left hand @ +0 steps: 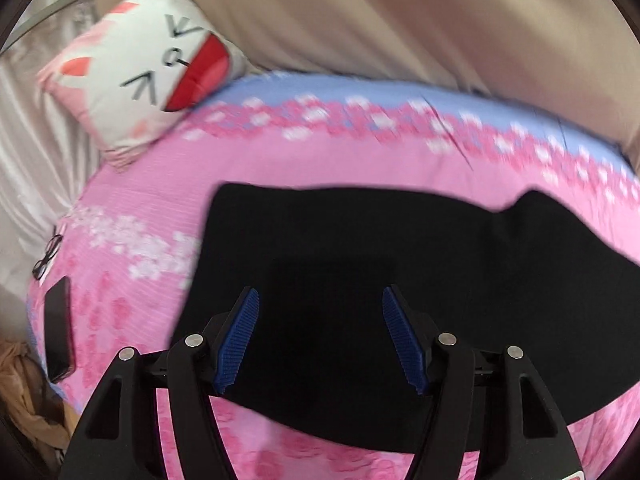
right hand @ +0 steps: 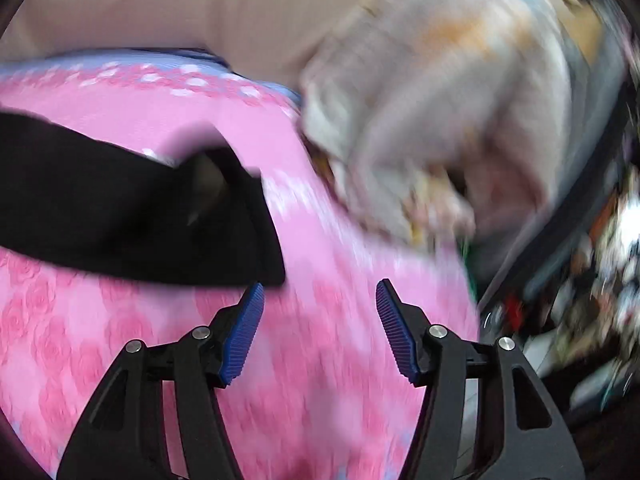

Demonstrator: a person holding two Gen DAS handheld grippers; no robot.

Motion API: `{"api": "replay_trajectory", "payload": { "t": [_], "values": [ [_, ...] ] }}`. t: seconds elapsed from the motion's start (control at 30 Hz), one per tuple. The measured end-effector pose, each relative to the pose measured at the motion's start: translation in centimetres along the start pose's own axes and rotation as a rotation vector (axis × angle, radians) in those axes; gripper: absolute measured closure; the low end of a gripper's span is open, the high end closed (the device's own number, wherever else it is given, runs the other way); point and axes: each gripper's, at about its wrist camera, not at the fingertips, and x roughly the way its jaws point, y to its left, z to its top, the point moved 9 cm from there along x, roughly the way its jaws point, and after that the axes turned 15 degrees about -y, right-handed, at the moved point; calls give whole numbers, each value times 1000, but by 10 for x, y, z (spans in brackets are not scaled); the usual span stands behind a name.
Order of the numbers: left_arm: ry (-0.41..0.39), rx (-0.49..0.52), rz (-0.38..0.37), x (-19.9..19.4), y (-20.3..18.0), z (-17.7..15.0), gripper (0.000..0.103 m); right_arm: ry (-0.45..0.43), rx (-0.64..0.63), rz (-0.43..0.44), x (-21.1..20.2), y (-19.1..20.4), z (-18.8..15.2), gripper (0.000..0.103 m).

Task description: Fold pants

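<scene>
Both pictures are blurry, the right wrist view most of all. The pale heap (right hand: 440, 128) at the far side of the bed is too smeared to name, and so is the clutter (right hand: 592, 264) past the bed's right edge. The black pants (left hand: 400, 280) are so dark that no seams or folds show.

The pants lie flat on the pink flowered bed cover (left hand: 140, 208). The left tool (left hand: 320, 336) is wide open and holds nothing. Its blue fingers sit over the near part of the pants, though whether they touch the cloth is hard to tell. The right tool (right hand: 320, 330) is also wide open with nothing in it. It is over bare pink cover, and one end of the pants (right hand: 132, 216) lies just ahead and to its left.

A cat-face pillow (left hand: 140, 76) sits at the far left corner of the bed. A dark phone (left hand: 60, 332) and a pair of glasses (left hand: 47, 258) lie near the left edge.
</scene>
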Motion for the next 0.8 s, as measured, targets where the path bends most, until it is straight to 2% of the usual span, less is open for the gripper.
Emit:
{"api": "replay_trajectory", "payload": {
  "t": [0.03,0.07,0.13,0.17,0.23,0.3,0.33,0.37,0.4,0.43,0.47,0.5,0.53,0.57,0.63,0.67,0.7,0.73,0.77,0.8],
  "values": [
    [9,9,-15,5,-11,0,41,-19,112,29,-10,-5,6,44],
    [10,12,-26,7,-15,1,41,-24,180,58,-14,-8,11,37],
    [1,18,-55,12,-36,9,41,3,395,174,-12,-3,27,28],
    [-6,19,-69,11,-45,13,41,44,501,249,-3,4,34,27],
    [-18,27,-112,7,-69,18,41,79,584,308,9,18,46,27],
    [-33,42,-158,0,-91,20,41,124,558,323,34,33,49,27],
    [-35,48,-174,-2,-99,19,41,148,509,330,47,42,49,38],
    [-35,50,-186,-3,-106,18,41,193,453,367,61,57,49,72],
    [-30,52,-193,-4,-111,17,41,199,415,381,64,63,56,89],
    [-26,52,-190,-3,-113,17,41,152,373,374,61,65,69,96],
    [-23,51,-181,-3,-112,16,41,53,312,371,48,65,91,96],
    [-22,48,-173,-4,-111,16,41,-91,229,380,22,63,118,97],
    [-25,42,-164,-6,-105,15,41,-151,166,357,7,58,125,96],
    [-27,38,-160,-8,-102,14,41,-145,90,312,-2,48,114,94],
    [-25,23,-148,-8,-91,9,41,-15,95,318,4,31,68,84],
    [-18,13,-141,-7,-85,6,41,90,108,271,8,15,27,71],
    [-8,3,-132,-6,-80,3,41,152,118,241,8,5,1,62],
    [11,-4,-116,-1,-75,0,41,194,122,194,4,-6,-19,61],
    [19,-6,-108,1,-74,-1,41,203,153,158,-5,-17,-32,61],
    [26,-4,-101,4,-73,-1,41,187,195,160,-13,-21,-34,61]
  ]
}}
